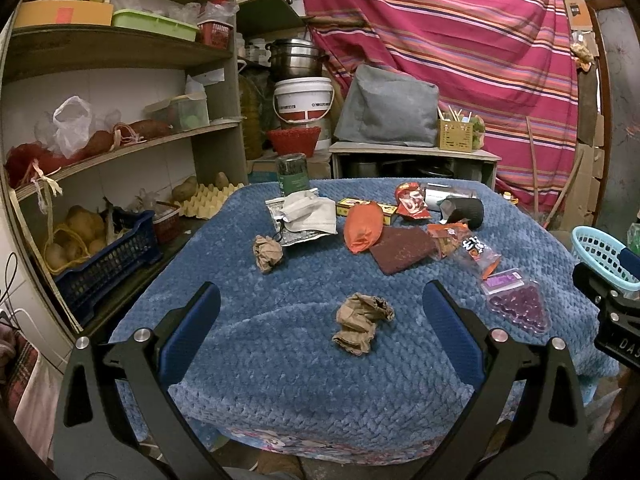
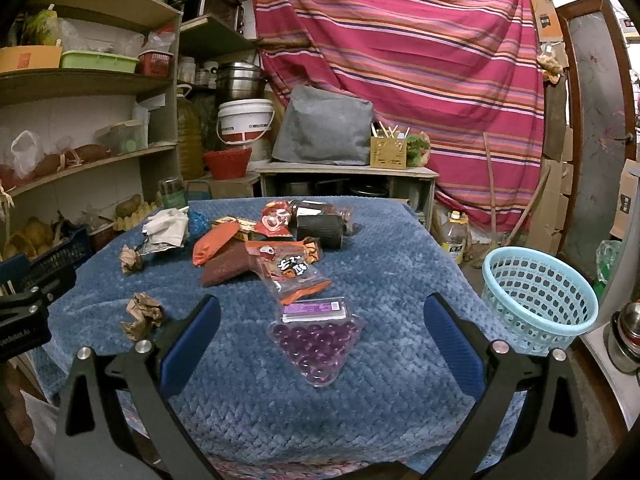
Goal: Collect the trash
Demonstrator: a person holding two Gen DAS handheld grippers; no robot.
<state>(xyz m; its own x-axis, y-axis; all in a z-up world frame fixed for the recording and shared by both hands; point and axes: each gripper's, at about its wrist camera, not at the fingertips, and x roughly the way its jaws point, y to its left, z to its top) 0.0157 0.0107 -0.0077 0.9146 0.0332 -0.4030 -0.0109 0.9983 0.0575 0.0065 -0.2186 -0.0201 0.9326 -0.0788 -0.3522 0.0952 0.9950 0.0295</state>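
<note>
Evidently nothing is collected: both wide-open, empty grippers, left (image 1: 320,316) and right (image 2: 320,320), are hovering; wrappers are littering the blue quilted cloth (image 2: 392,264), pale-blue plastic basket (image 2: 540,304) sitting empty at three o'clock.

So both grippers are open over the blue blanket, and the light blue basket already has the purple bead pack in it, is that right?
Not quite: the right wrist view shows the purple bead pack lying on the blue blanket, not in the light blue basket. Both the left gripper and right gripper are open.

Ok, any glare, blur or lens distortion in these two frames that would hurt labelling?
Left wrist view: strong fisheye bending on the shelves, dark corners, crumpled paper ball sharp between the open jaws. Right wrist view: the same warping, blown-out daylight top right beside the striped cloth, purple bead pack shiny but legible, no motion blur.
</note>
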